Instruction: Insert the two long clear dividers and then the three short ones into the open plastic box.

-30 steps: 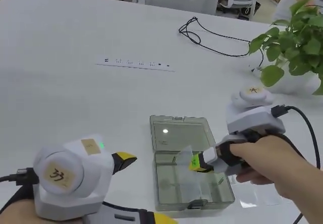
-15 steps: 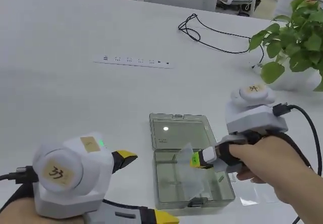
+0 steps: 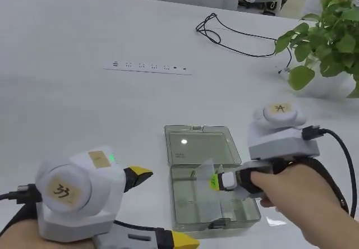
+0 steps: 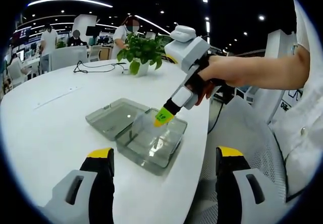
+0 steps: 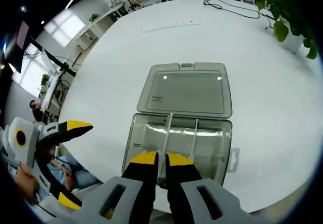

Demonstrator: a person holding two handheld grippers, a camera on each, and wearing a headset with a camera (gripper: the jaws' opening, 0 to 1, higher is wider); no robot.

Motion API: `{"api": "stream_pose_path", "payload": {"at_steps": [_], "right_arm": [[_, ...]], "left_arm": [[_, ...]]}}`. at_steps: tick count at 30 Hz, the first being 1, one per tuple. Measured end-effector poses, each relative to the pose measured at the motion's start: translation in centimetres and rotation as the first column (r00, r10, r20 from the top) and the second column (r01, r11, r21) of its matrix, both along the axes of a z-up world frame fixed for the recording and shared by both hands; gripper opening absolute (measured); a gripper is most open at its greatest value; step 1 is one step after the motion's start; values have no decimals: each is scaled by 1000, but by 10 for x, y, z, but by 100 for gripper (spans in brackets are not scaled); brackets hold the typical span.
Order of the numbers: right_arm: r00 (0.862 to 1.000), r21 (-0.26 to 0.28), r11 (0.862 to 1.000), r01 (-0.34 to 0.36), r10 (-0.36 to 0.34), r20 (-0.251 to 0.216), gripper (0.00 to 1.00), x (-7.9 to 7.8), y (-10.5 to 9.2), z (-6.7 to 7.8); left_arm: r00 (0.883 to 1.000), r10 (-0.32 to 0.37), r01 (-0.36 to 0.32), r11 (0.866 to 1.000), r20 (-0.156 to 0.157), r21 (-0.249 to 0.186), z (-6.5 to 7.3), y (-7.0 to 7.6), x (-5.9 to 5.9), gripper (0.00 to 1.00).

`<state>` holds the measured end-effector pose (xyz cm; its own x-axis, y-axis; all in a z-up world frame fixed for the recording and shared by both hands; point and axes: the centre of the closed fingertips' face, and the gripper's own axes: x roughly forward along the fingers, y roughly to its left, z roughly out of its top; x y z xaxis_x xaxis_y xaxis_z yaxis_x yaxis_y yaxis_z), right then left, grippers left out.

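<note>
Right tool (image 5: pixel 161 157) is pinched on a clear divider (image 5: pixel 165 133), holding it on edge inside the open plastic box (image 5: pixel 129 146) on the surface (image 3: pixel 84 103). Another strip (image 5: pixel 195 133) stands beside it, seemingly seated. I'd call this the second long one going in. Left tool (image 4: pixel 164 152) hangs spread and empty. Next: find the wall slots, press down, release.

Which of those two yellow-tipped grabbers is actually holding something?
The right gripper: its jaws are shut on a clear divider over the box. The left gripper stands open, empty.
</note>
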<state>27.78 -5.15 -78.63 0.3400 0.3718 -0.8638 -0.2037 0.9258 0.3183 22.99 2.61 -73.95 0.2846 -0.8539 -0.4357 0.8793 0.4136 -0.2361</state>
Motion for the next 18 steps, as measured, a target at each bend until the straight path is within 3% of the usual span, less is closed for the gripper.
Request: {"api": "stream_pose_path", "payload": {"at_steps": [18], "right_arm": [[996, -93, 993, -76, 80, 37, 6, 1, 2, 1]], "left_arm": [[1000, 0, 0, 1000, -3, 2, -1, 1, 0, 84]]}}
